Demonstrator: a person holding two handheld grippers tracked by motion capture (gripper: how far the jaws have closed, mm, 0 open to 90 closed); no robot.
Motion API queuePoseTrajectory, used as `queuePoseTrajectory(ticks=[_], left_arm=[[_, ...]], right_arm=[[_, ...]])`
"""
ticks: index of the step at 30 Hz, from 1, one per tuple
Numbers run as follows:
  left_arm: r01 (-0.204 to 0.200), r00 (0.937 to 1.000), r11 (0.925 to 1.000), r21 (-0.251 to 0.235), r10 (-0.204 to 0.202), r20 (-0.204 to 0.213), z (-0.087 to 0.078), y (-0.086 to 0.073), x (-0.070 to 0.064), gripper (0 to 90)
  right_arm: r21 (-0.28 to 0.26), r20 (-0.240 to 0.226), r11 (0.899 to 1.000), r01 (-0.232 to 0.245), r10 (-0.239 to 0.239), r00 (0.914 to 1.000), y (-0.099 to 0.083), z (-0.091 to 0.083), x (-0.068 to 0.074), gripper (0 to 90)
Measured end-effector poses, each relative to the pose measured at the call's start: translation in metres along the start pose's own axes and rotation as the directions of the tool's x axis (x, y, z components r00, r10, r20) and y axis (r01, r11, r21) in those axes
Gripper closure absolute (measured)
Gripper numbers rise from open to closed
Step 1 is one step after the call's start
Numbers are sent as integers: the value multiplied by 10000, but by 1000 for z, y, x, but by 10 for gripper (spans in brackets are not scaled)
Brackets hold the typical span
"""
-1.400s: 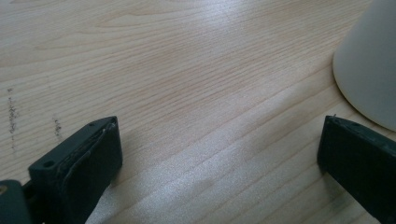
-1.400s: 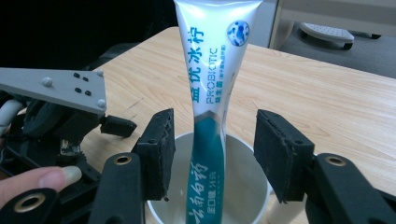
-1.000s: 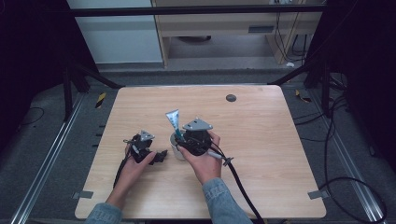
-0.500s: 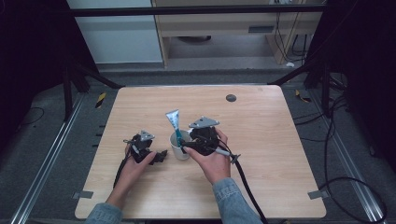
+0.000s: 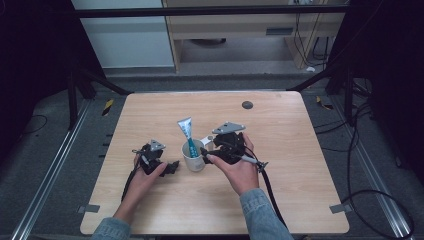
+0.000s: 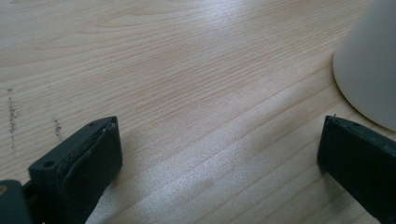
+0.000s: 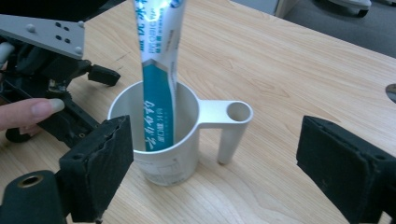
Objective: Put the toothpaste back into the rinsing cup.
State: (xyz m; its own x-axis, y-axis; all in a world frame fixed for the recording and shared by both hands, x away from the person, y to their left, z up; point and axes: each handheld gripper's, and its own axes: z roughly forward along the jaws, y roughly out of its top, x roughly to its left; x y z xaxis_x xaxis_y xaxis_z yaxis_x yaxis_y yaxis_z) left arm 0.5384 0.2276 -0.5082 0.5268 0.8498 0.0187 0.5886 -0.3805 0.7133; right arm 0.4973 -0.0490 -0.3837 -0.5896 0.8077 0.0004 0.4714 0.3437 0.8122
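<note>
A white cup (image 5: 192, 159) with a side handle (image 7: 229, 114) stands on the wooden table (image 5: 280, 190), slightly left of its middle. A teal and white tube (image 5: 185, 130) stands in the cup and leans against its rim, top end sticking out. My right gripper (image 5: 206, 148) is just right of the cup, open, jaws either side of the handle and not touching it (image 7: 215, 175). My left gripper (image 5: 172, 166) rests on the table left of the cup, open, with bare wood between its jaws (image 6: 219, 161). The cup's wall (image 6: 369, 65) is close to its right jaw.
A small dark round mark (image 5: 247, 104) sits near the table's far edge. A black cable (image 5: 270, 192) trails from the right gripper toward the near edge. Black frame legs stand at both far corners, and a metal rail (image 5: 55, 170) runs along the left.
My right gripper has drawn back a little to the right from the cup. The tube stays in the cup. The left gripper has not moved.
</note>
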Motion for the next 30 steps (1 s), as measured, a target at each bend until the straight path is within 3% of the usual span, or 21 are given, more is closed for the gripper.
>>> queuePoseTrajectory(ticks=[12,22,30], left_arm=[[31,10000,10000,2,-31,8,0,0,0,0],[1,10000,10000,25,-1,6,0,0,0,0],[3,10000,10000,25,-4,5,0,0,0,0]], right_arm=[[476,-28,9986,250,-249,9997,-7,-9,-20,70],[466,594,9988,168,-196,9980,-10,-18,-40,78],[267,1362,9996,58,-94,9906,-20,-27,-59,79]])
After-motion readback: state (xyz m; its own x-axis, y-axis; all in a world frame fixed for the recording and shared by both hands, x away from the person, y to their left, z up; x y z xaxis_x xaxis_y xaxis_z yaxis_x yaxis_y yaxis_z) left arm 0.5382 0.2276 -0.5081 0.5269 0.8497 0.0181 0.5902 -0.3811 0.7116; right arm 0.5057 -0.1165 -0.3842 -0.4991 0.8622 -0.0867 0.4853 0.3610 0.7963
